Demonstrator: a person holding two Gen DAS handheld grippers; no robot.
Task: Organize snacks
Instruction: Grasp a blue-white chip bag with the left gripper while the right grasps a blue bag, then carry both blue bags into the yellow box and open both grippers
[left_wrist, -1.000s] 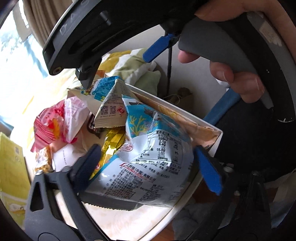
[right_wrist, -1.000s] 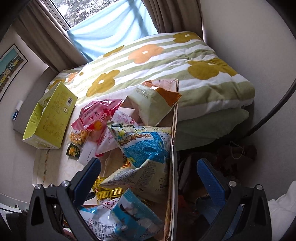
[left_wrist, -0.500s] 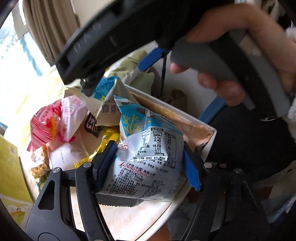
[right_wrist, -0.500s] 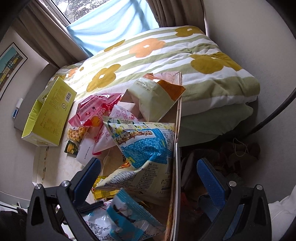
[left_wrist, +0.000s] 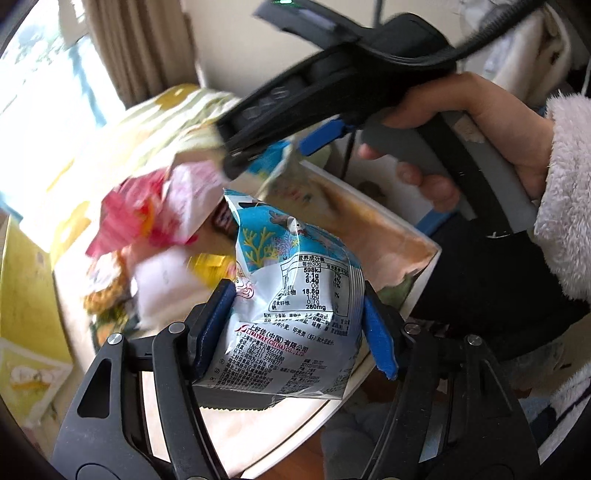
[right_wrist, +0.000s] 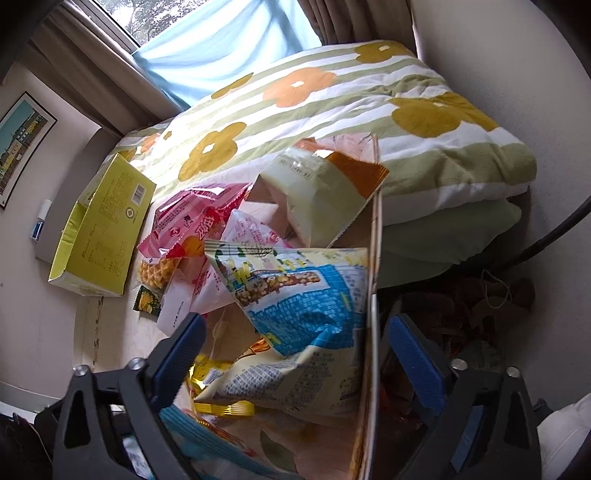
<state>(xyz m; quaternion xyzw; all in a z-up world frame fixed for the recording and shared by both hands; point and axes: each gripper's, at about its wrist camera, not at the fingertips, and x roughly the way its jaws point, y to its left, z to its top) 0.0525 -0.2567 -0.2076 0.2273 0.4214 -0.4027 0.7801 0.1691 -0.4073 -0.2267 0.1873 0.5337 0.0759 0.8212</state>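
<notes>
Since the earlier frame, left gripper (left_wrist: 295, 325) has clamped onto the blue-white snack bag (left_wrist: 291, 295), lifting it. Right gripper (right_wrist: 291, 354) unclenched, jaws closing around the blue-yellow bag (right_wrist: 295, 302), pads not pressing it.

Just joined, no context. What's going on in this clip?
A person is sorting snack packets with a handheld gripper in each hand. The left gripper is shut on a blue and white snack bag, held above the pile. The right gripper is closing around a blue and yellow snack bag but is not pressing on it yet. More packets lie nearby, beside an open yellow box.
</notes>
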